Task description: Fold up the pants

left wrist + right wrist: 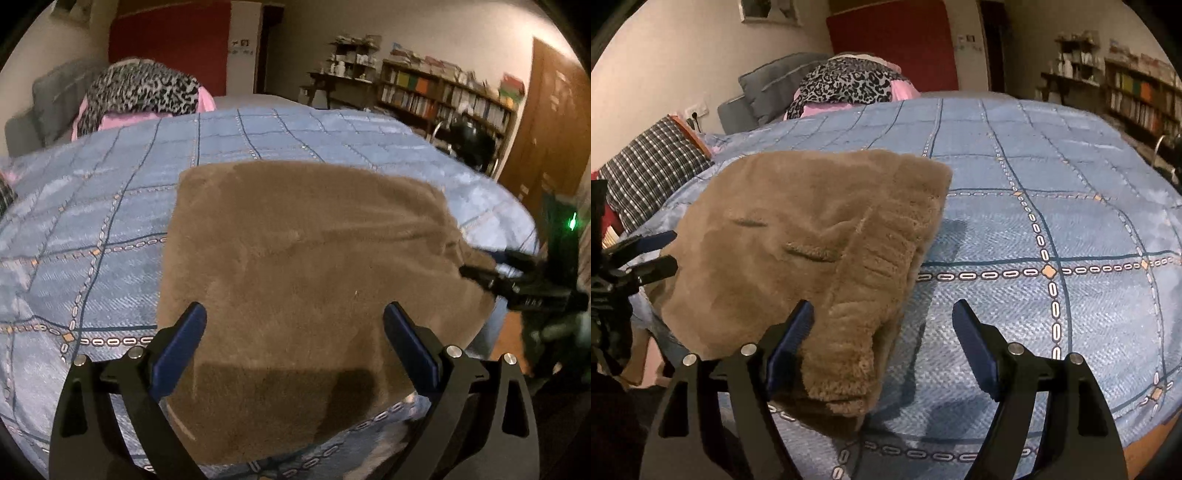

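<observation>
I have the brown fleece pants (pixel 295 280) lying folded into a thick block on the blue checked bedspread (pixel 92 206), close to its near edge; the waistband end (pixel 886 258) with its ribbed gathers faces right in the right wrist view, and the stack there shows several layers.

My left gripper (pixel 293 332) hangs over the near part of the pants with its blue pads (pixel 184 343) spread wide; nothing sits between them, and I cannot tell whether the tips touch the fabric. In the right wrist view the same gripper (pixel 661 251) shows at the far left edge of the pants, just beside the cloth.

My right gripper (pixel 882 332) is also spread wide and holds nothing; its left finger (pixel 790 339) overlaps the waistband corner while the right finger (pixel 975 343) is over bare bedspread. From the left wrist view the right gripper (pixel 491 269) points in at the right edge of the pants; whether it touches them I cannot tell, as it is blurred.

Far on the bed lie a leopard-print cloth (pixel 144 92) over something pink, and grey pillows (pixel 775 85); a plaid cushion (pixel 653 162) sits at the left; a bookshelf (pixel 443 92) stands along the far right wall.
</observation>
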A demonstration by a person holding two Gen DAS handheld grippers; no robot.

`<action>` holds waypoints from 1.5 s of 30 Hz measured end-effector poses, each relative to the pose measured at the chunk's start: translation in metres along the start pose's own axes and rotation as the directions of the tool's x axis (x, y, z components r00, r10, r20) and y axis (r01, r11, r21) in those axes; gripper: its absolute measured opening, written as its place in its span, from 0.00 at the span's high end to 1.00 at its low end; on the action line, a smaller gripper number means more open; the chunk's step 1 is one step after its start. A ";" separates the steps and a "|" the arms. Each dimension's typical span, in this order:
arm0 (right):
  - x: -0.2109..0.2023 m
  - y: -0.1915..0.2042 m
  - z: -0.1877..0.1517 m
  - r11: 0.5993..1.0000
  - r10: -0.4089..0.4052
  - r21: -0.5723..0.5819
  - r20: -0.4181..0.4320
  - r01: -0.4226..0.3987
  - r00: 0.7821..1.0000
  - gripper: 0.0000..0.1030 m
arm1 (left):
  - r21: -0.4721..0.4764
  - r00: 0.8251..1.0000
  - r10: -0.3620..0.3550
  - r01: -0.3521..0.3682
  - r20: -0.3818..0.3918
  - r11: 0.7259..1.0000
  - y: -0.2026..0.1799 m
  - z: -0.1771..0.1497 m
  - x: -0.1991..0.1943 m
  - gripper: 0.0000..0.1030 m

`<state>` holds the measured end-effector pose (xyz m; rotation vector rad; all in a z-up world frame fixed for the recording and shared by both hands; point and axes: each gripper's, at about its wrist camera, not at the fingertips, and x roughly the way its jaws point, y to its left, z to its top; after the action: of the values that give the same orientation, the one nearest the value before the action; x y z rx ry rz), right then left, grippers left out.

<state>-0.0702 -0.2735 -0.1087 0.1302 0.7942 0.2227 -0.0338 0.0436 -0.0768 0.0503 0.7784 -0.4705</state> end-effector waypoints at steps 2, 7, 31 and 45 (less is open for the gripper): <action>-0.003 -0.001 0.005 0.999 0.025 0.025 -0.006 -0.025 1.000 0.26 | -0.037 1.000 -0.006 0.006 0.001 0.999 0.006 0.007 -0.003 0.05; -0.015 -0.004 0.022 0.990 0.097 0.096 0.022 -0.098 0.995 0.25 | -0.132 0.999 0.003 0.002 0.037 0.991 0.030 0.027 -0.011 0.04; 0.048 -0.036 0.040 0.911 0.242 0.361 -0.072 -0.201 0.967 0.18 | -0.399 0.973 -0.171 0.097 -0.154 0.912 0.107 0.033 0.074 0.03; 0.056 -0.042 0.036 0.885 0.288 0.399 -0.059 -0.241 0.956 0.16 | -0.303 0.984 -0.056 0.002 -0.170 0.953 0.091 0.041 0.077 0.03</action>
<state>0.0000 -0.3021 -0.1307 0.6100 0.9313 0.3325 0.0798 0.0857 -0.1117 -0.2075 1.0203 -0.3737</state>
